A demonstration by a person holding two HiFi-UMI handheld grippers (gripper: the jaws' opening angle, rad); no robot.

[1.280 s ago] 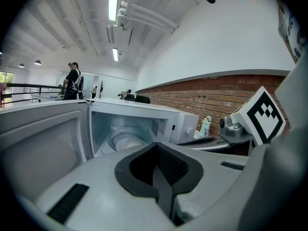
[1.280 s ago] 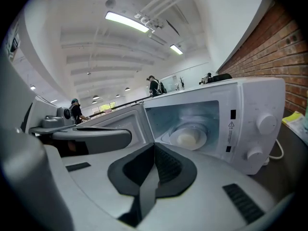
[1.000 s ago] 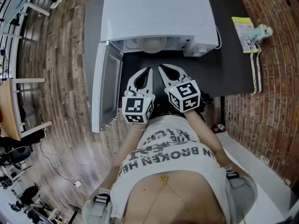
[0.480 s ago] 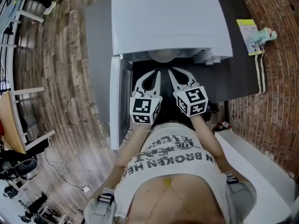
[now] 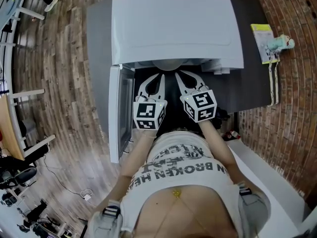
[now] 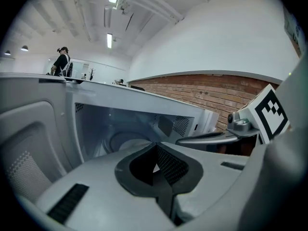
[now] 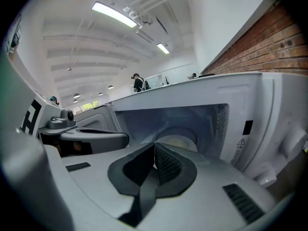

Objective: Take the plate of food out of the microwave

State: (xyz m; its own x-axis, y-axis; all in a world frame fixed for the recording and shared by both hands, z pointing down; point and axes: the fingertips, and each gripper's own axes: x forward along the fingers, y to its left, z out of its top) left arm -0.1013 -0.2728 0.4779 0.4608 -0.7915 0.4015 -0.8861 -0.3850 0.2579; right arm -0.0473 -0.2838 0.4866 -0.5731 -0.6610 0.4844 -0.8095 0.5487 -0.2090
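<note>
The white microwave [image 5: 173,29] stands on a dark table [image 5: 247,78] with its door [image 5: 115,113] swung open to the left. Inside it, a pale plate [image 5: 171,65] shows only as a rim in the head view. The same plate [image 6: 126,141] [image 7: 179,141] lies on the cavity floor in both gripper views; its food cannot be made out. My left gripper [image 5: 160,77] [image 6: 155,147] and right gripper [image 5: 178,74] [image 7: 154,146] are side by side just before the opening. Both are shut on nothing, short of the plate.
A yellow-green packet [image 5: 261,39] and a small pale toy [image 5: 278,42] lie at the table's right edge, with a strap [image 5: 271,83] hanging there. Brick surface lies to the right, wood floor and a white chair [image 5: 20,123] to the left. The open door bounds the left side.
Both grippers have moved forward, closer to the microwave opening, staying shut. The head view has shifted, so the door now appears more edge-on.
</note>
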